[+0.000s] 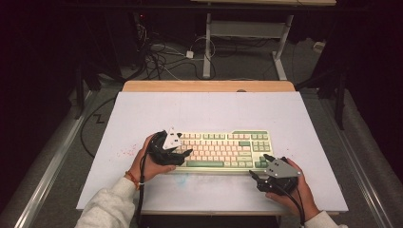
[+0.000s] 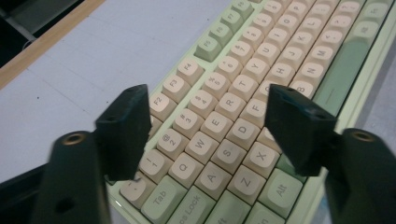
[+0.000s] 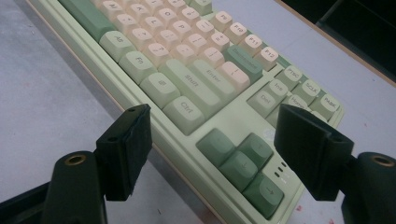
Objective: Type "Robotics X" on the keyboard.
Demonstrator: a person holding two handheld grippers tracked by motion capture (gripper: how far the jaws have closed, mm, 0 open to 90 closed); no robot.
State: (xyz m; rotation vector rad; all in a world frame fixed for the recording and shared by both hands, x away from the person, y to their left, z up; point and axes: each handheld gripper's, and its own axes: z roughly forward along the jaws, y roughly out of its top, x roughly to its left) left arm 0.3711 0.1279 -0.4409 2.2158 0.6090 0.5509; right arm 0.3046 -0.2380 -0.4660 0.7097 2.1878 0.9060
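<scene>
High view: cream-and-green plastic keyboard [image 1: 222, 149] flat on white table board [image 1: 142, 118], easy reach. Left gripper [image 1: 183, 154] over left keys, right gripper [image 1: 255, 175] beside arrow corner; both wide open, holding nothing, maybe ready to press.

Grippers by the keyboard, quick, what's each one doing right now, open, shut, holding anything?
Left tool: open, holding nothing, jaws over the left-hand keys of the keyboard.
Right tool: open, holding nothing, jaws at the keyboard's arrow-key corner.
</scene>
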